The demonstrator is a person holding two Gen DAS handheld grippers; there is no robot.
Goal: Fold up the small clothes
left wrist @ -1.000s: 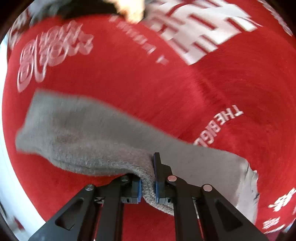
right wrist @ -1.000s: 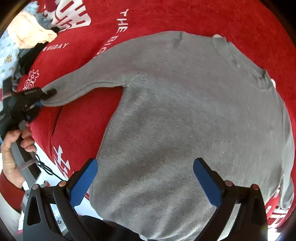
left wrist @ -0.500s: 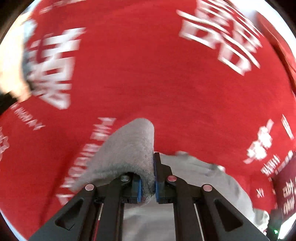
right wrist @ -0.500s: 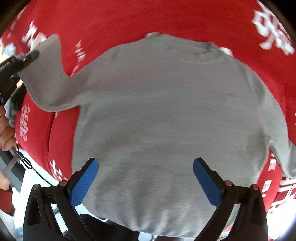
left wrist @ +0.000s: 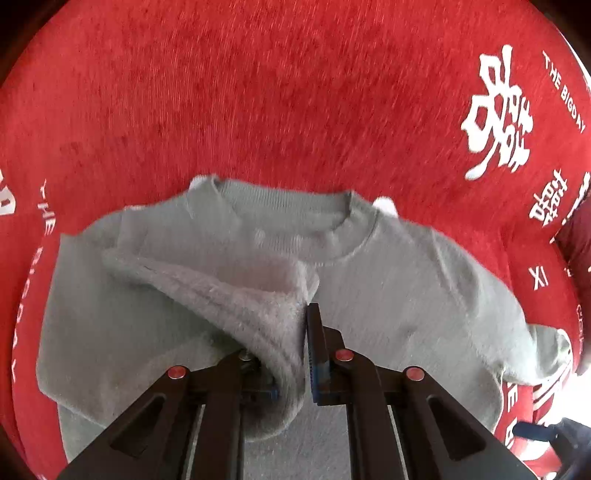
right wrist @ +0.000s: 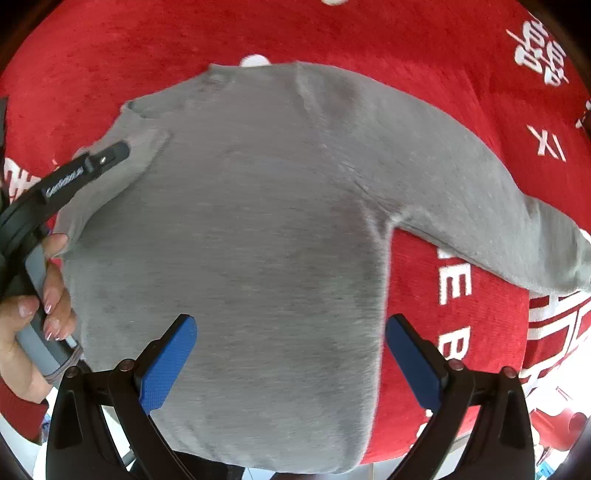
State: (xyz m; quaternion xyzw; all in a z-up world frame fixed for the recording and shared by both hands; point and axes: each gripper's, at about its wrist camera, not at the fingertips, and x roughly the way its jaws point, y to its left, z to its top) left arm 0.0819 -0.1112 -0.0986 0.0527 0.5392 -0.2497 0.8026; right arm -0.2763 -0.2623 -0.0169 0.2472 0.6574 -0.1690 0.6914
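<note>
Right wrist view, largest to smallest: red printed cloth [right wrist: 332, 33] covering the work surface; grey sweater [right wrist: 258, 221] lying face down across it, hem toward the camera, one sleeve [right wrist: 498, 229] stretched out to the right. Right gripper [right wrist: 291, 354] hangs over the hem with jaws spread wide, holding nothing. Left gripper [right wrist: 110, 155], carried by a hand [right wrist: 40, 302], reaches in from the left edge over the sweater's shoulder. Left wrist view: the other sleeve's cuff [left wrist: 280, 350] lies folded over the sweater's body between the left gripper's [left wrist: 295, 362] jaws, which have just been opening; a gap shows at the right pad, so the cuff appears released. Step in hand, as judged: first sleeve fold laid down. Next move probably calls for withdrawing the left gripper and folding the outstretched sleeve inward. Bare cloth surrounds collar [left wrist: 288, 206] and right side, giving room; the hem lies at the near edge.
</note>
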